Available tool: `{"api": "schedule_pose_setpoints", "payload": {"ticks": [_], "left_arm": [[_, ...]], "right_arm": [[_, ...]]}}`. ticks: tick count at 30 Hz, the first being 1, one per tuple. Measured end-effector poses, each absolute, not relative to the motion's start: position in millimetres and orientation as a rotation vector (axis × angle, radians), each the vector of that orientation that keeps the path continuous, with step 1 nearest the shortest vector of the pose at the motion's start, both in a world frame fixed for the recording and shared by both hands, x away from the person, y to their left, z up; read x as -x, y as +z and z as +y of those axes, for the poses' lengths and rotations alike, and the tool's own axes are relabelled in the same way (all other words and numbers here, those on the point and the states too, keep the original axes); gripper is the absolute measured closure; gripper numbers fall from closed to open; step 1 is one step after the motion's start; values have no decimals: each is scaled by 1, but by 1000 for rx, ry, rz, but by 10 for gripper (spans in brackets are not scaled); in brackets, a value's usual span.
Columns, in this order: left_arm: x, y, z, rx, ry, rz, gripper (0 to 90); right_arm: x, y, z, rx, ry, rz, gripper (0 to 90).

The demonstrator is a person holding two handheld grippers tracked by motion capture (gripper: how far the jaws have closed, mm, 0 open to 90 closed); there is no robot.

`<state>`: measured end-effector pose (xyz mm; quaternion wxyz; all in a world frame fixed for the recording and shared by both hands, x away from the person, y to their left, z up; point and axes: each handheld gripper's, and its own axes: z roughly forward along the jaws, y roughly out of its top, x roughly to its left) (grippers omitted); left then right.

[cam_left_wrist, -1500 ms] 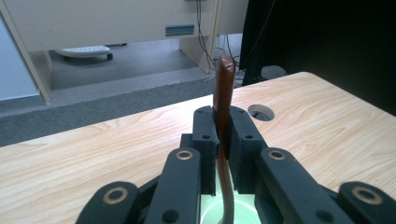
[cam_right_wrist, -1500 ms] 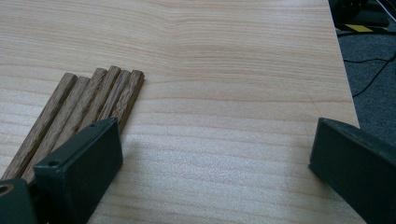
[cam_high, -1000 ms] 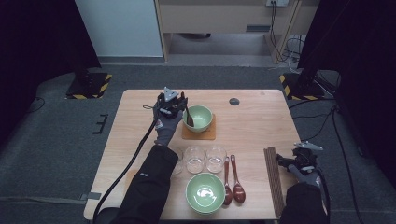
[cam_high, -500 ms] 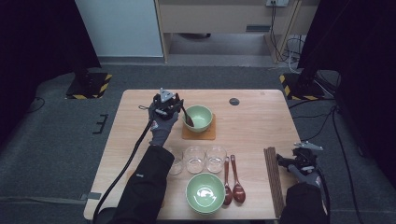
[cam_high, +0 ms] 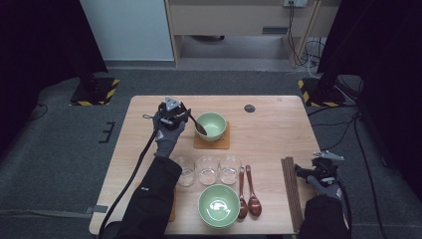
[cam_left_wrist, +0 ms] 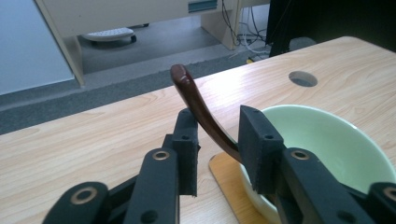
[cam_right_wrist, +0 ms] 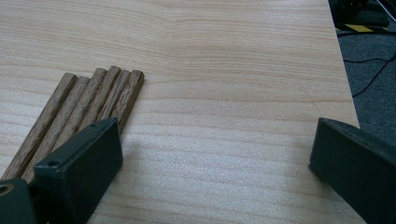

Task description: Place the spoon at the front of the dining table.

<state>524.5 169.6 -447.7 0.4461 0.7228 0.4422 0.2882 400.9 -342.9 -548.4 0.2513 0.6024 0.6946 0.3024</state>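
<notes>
- Left gripper view: the left tongs [cam_left_wrist: 217, 140] stand parted, their jaws on either side of a dark brown spoon [cam_left_wrist: 201, 112] without closing on it; the spoon's handle rises between them and its lower end dips into the far green bowl [cam_left_wrist: 327, 144].
- High view: that far bowl [cam_high: 210, 124] sits on one orange mat [cam_high: 213, 142], with the left tongs [cam_high: 186, 117] just beside its left rim.
- Right gripper view: the right tongs [cam_right_wrist: 215, 158] gape wide, released, over bare tabletop [cam_right_wrist: 233, 56], just right of the wooden sticks [cam_right_wrist: 88, 107].
- Nearer than the far bowl: three clear glasses [cam_high: 207, 170] in a row, a second green bowl [cam_high: 218, 205], two more brown spoons [cam_high: 248, 194], side by side.
- One round hole [cam_high: 249, 108] lies right of the far bowl.
</notes>
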Motion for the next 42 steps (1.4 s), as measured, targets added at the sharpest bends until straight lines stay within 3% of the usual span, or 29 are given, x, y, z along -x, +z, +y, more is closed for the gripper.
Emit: {"api": "schedule_pose_setpoints", "payload": {"ticks": [15,42], "left_arm": [[-524,-460,178,-1830,690,1122,563],[-523,-475,164,-1933,627,1088,504]], "right_arm": [[-401,-548,-343,-1639,822,1890,25],[-401,-548,-343,-1640,822,1890,23]]}}
